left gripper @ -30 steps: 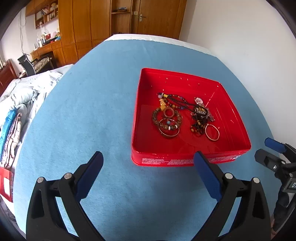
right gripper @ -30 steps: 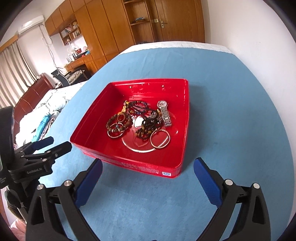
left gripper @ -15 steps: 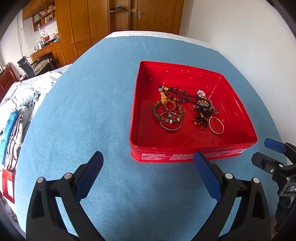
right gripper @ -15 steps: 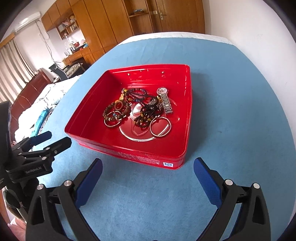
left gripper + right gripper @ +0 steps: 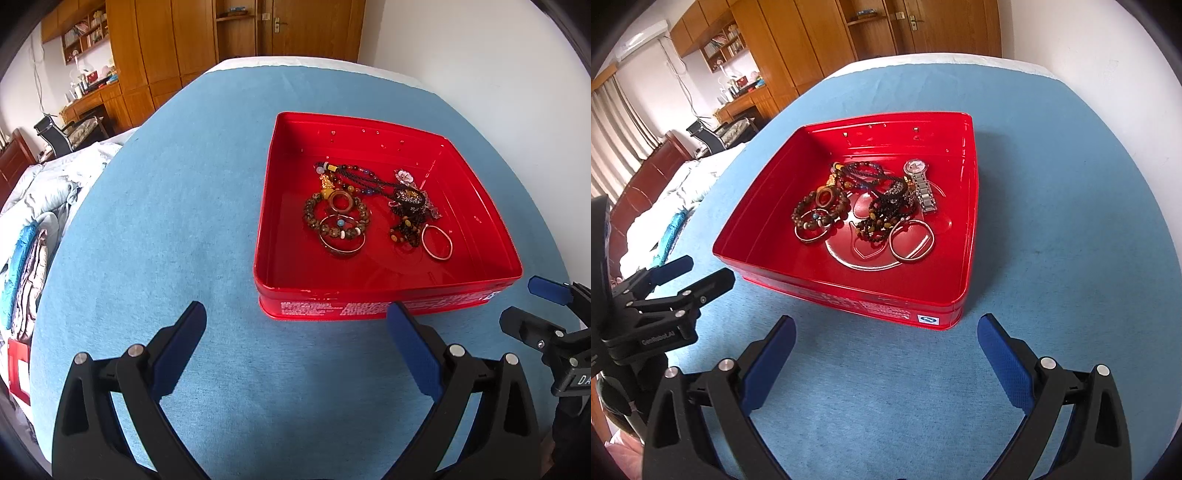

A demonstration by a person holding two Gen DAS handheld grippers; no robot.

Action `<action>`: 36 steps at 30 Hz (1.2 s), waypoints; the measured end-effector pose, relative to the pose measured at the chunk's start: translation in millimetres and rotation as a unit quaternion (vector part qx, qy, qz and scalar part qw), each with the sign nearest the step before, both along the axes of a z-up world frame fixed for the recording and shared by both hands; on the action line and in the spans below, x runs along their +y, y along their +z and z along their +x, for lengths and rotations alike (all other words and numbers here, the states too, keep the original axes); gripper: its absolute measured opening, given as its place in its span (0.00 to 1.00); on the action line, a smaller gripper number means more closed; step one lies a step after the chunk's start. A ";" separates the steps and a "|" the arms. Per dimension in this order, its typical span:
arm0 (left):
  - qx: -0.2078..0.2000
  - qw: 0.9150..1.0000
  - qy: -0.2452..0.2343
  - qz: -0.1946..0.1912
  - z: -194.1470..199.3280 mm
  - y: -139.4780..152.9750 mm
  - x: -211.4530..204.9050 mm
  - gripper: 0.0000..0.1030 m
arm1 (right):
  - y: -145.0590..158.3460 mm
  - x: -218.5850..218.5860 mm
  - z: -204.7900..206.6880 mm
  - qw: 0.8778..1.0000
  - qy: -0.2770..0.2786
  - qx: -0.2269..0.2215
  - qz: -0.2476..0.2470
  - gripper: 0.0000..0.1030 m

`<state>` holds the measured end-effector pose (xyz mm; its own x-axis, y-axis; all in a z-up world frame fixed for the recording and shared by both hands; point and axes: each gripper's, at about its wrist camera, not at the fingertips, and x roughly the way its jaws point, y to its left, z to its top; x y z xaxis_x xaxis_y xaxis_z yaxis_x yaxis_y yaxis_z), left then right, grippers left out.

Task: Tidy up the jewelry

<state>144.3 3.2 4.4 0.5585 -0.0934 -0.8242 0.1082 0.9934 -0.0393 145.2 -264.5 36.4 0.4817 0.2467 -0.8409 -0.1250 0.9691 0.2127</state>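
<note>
red tin [image 5: 849,288] of tangled jewelry [image 5: 864,206] waited on the blue desk [image 5: 166,221].
both claws, left claw [image 5: 295,347] and right claw [image 5: 886,350], hovered open and empty; lifting one bracelet risked dragging its knotted neighbours.

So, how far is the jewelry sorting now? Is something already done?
Nothing looks sorted yet. All the pieces lie in one heap inside the red tray: the beaded bracelets, the plain bangle and the watch, partly tangled with a dark necklace. Nothing is in hand: the left gripper and the right gripper are both open and empty, in front of the tray. Separating every piece is left.
</note>
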 end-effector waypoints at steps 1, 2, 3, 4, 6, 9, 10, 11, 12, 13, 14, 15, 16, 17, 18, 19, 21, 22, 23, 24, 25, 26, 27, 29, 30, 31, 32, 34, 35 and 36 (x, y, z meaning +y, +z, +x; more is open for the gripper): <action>0.000 1.000 0.000 0.000 0.0 0.0 0.1 0.94 | 0.0 0.2 -0.3 1.000 0.000 0.000 0.000 0.96; 0.000 1.000 0.000 0.000 0.0 -0.2 -0.1 0.94 | -0.1 0.6 -0.5 1.000 0.001 0.000 -0.001 0.96; -0.001 1.000 0.000 0.001 -0.1 -0.2 -0.1 0.94 | -0.3 0.7 -0.4 1.000 0.001 0.000 -0.001 0.96; -0.001 1.000 0.000 0.001 -0.1 -0.4 -0.2 0.94 | -0.4 0.9 -0.4 1.000 0.001 0.001 -0.001 0.96; -0.001 1.000 -0.001 0.001 -0.2 -0.7 -0.4 0.94 | -0.7 0.7 -0.6 1.000 0.001 0.002 -0.001 0.96; -0.001 1.000 -0.002 0.002 0.0 -0.9 -0.3 0.94 | -1.2 0.2 -0.4 1.000 0.000 0.002 0.000 0.96; -0.001 1.000 -0.001 0.002 0.0 -1.0 -0.4 0.94 | -1.6 0.0 -0.2 1.000 -0.001 0.002 -0.001 0.96; -0.001 1.000 -0.001 0.002 0.1 -1.1 -0.6 0.94 | -1.8 0.1 -0.2 1.000 0.000 0.003 -0.001 0.96; -0.001 1.000 -0.001 0.003 0.0 -1.3 -0.5 0.94 | -1.8 0.1 0.4 1.000 0.000 0.003 -0.001 0.96; 0.000 1.000 -0.001 0.002 -0.1 -1.1 -0.1 0.94 | -1.8 0.3 0.4 1.000 0.000 0.002 -0.002 0.96; 0.000 1.000 -0.001 0.002 -0.2 -0.9 0.2 0.94 | -1.7 0.7 0.4 1.000 0.001 0.002 -0.002 0.96; -0.001 1.000 -0.001 0.002 -0.3 -1.0 -0.1 0.94 | -1.7 1.0 0.3 1.000 0.001 0.002 -0.002 0.96; -0.001 1.000 0.000 0.002 -0.8 -0.5 0.2 0.94 | -1.9 1.0 0.2 1.000 0.001 0.002 -0.003 0.96; -0.001 1.000 0.000 0.002 -0.9 -0.4 0.2 0.94 | -2.0 1.2 0.0 1.000 0.001 0.002 -0.003 0.96; -0.001 1.000 -0.001 0.002 -0.9 -0.5 0.2 0.94 | -1.9 1.2 -0.1 1.000 0.001 0.002 -0.002 0.96; -0.001 1.000 -0.001 0.002 -1.0 -0.4 0.1 0.94 | -1.9 1.3 -0.2 1.000 0.001 0.002 -0.003 0.96; -0.001 1.000 0.000 0.002 -1.0 -0.6 0.1 0.94 | -2.1 1.4 -0.2 1.000 0.001 0.002 -0.002 0.96; -0.001 1.000 0.000 0.002 -0.8 -0.6 0.4 0.94 | -2.0 1.3 -0.1 1.000 0.001 0.002 -0.002 0.96; 0.000 1.000 0.001 0.002 -0.8 -0.7 0.4 0.94 | -2.1 1.4 -0.1 1.000 0.001 0.002 -0.002 0.96; 0.000 1.000 0.001 0.003 -0.2 -0.7 0.4 0.94 | -2.1 1.4 -0.1 1.000 0.002 0.002 -0.002 0.96; 0.000 1.000 0.001 0.003 0.0 -0.8 0.4 0.94 | -2.2 1.4 0.0 1.000 0.002 0.002 -0.002 0.96; 0.000 1.000 0.001 0.003 0.2 -0.9 0.7 0.94 | -2.5 1.5 0.1 1.000 0.002 0.002 -0.002 0.96; 0.000 1.000 0.001 0.003 0.5 -1.2 0.7 0.94 | -2.9 1.2 0.2 1.000 0.001 0.002 -0.002 0.96; 0.001 1.000 0.001 0.003 0.7 -1.4 0.8 0.94 | -2.4 1.2 0.1 1.000 0.002 0.002 -0.002 0.96; 0.001 1.000 0.001 0.003 0.8 -1.6 0.7 0.94 | -2.5 1.2 0.1 1.000 0.002 0.002 -0.002 0.96; 0.001 1.000 0.001 0.003 1.0 -1.6 0.8 0.94 | -2.3 1.3 0.0 1.000 0.002 0.001 -0.002 0.96; 0.000 1.000 0.001 0.003 0.9 -1.7 0.8 0.94 | -2.2 1.5 0.2 1.000 0.003 0.000 -0.002 0.96; 0.000 1.000 0.001 0.003 1.3 -1.9 1.1 0.94 | -2.0 2.4 0.6 1.000 0.004 -0.002 -0.003 0.96; 0.001 1.000 0.002 0.003 1.7 -2.1 1.2 0.94 | -2.4 2.5 1.3 1.000 0.004 -0.002 -0.003 0.96; 0.001 1.000 0.002 0.004 2.0 -2.3 1.3 0.94 | -2.7 2.5 2.0 1.000 0.004 -0.002 -0.003 0.96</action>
<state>146.3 4.5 2.1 0.5575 -0.0853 -0.8258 0.1042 0.9940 -0.0323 147.2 -262.0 33.8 0.4826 0.2444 -0.8411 -0.1328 0.9696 0.2055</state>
